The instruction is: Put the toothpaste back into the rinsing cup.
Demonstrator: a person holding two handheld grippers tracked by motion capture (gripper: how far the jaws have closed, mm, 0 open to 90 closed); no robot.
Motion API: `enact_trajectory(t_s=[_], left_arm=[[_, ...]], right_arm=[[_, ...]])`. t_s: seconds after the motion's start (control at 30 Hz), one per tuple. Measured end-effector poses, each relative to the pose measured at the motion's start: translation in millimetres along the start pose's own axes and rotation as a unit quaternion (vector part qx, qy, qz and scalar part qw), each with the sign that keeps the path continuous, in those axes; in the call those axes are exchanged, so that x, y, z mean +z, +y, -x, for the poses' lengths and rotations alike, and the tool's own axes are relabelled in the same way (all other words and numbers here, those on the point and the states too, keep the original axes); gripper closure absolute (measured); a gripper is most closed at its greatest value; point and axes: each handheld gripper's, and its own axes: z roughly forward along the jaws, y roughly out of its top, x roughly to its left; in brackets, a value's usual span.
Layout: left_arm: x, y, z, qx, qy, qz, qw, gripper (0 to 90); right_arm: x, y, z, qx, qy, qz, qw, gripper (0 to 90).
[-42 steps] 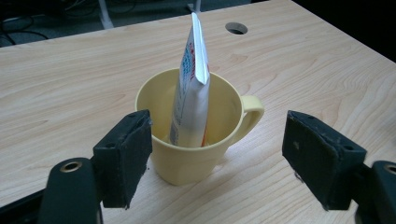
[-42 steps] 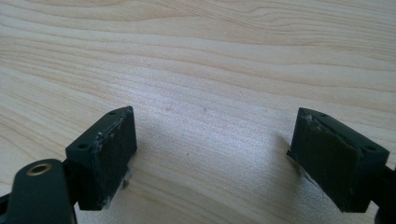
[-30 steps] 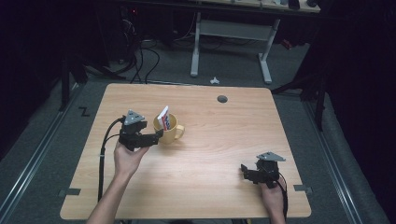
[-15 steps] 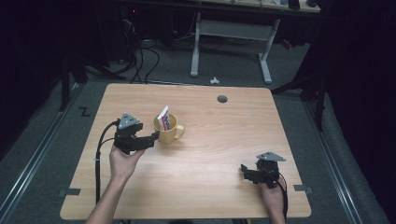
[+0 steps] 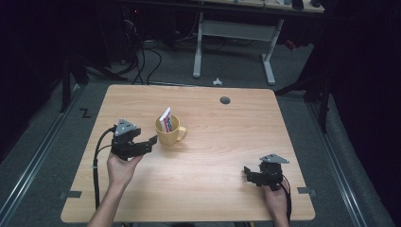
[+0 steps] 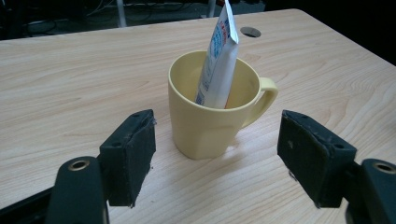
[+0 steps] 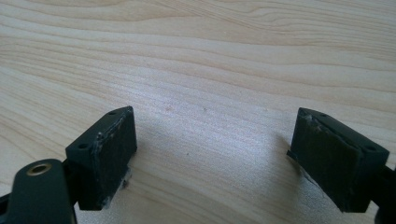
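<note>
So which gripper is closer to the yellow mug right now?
The left. The left gripper sits just beside the yellow mug, open, not touching. The right gripper rests far off near the table's near right corner.

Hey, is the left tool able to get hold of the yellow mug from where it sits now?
Probably yes. The left tool stands open just short of the yellow mug, with bare table between them. Its jaws have just been closing a little with nothing between them, yet look wider than the mug.

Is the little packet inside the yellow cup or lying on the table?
Inside. The packet stands tilted in the yellow cup, its top poking above the rim.
</note>
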Motion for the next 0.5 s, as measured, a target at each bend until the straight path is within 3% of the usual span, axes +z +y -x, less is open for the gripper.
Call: enact_trajectory(t_s=[0.5], left_arm=[[-7.4,-7.2,-5.7,-0.005,0.007,0.003,1.0000,28.2]], right_arm=[[0.0,0.0,0.0,0.000,0.000,0.000,1.0000,14.4]])
